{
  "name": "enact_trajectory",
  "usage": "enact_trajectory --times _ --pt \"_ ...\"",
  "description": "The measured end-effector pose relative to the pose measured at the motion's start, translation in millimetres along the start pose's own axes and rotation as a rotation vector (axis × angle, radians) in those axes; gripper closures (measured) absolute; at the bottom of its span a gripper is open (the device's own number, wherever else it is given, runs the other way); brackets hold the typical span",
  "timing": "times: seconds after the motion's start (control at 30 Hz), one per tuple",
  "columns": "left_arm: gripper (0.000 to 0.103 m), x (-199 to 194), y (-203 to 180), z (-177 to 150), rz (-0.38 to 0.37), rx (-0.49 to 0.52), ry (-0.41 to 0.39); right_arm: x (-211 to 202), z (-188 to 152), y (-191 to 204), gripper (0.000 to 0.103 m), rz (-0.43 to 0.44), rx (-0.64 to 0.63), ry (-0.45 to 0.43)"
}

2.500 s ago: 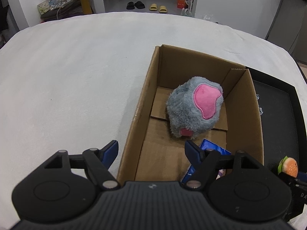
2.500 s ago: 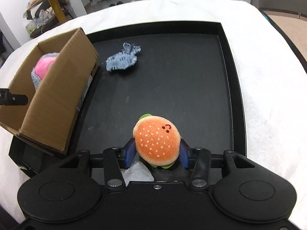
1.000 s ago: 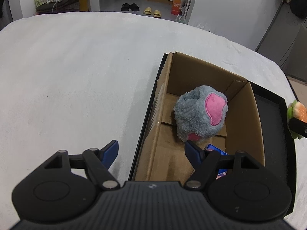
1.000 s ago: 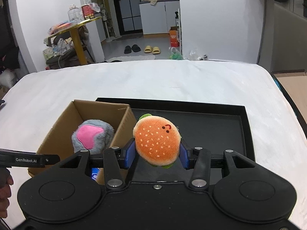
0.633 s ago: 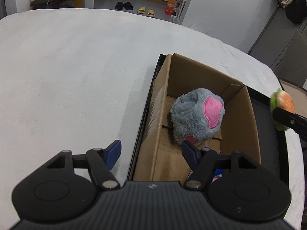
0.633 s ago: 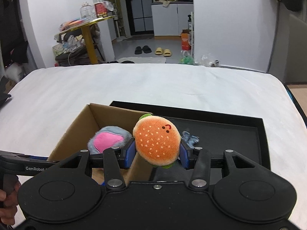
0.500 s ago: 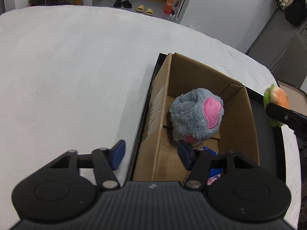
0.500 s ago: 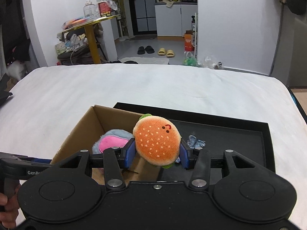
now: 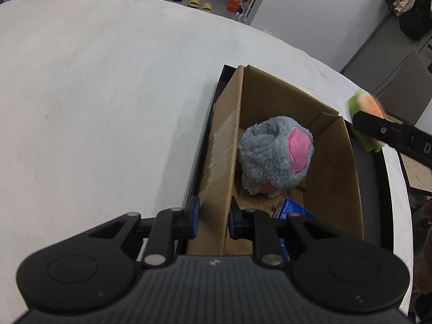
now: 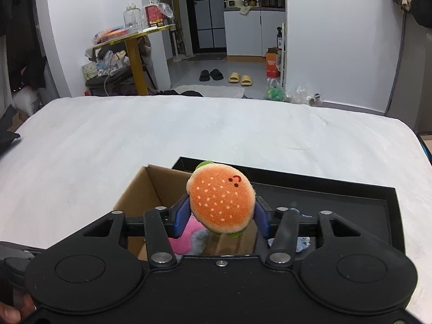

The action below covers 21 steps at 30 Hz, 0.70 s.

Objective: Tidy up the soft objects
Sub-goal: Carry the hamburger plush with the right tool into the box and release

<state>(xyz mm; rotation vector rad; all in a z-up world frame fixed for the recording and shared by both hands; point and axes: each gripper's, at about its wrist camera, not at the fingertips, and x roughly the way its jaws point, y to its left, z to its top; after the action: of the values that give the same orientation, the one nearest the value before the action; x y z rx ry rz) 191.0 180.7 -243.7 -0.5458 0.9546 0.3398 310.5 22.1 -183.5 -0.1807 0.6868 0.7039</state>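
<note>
left gripper [image 9: 213,217], wide a second ago, now closing on near wall of cardboard box [image 9: 334,162], wall between pads. right gripper [image 10: 221,217] jaws opening, burger plush [image 10: 221,198] between them, now above box instead of over black tray [image 10: 351,197]. grey-pink plush [image 9: 275,156] inside box, bare floor beside it. white bedcover [image 9: 94,108] open to left.
</note>
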Motion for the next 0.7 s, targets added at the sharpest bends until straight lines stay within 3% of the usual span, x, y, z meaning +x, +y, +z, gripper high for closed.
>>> enact_trajectory --times 0.07,0.37,0.47,0.57,0.7 --pt "0.083 -0.6 1.2 -0.3 -0.001 -0.004 0.001 3.3 -0.7 0.7 0.041 -0.016 -0.012 0.006" --pt "0.083 -0.3 -0.8 1.8 0.017 -0.01 -0.004 -2.5 -4.9 -5.6 0.041 -0.036 0.024 0.021" --pt "0.08 -0.1 -2.4 1.5 0.034 -0.007 -0.008 -6.7 -8.6 -13.3 0.044 -0.047 0.052 0.022" --pt "0.079 0.3 -4.2 1.8 0.051 -0.007 -0.006 -5.8 -10.4 -17.2 0.054 -0.049 0.066 0.029" --pt "0.074 0.8 -7.7 3.7 0.07 -0.012 -0.004 -10.0 -16.2 -25.7 0.054 -0.049 0.079 0.033"
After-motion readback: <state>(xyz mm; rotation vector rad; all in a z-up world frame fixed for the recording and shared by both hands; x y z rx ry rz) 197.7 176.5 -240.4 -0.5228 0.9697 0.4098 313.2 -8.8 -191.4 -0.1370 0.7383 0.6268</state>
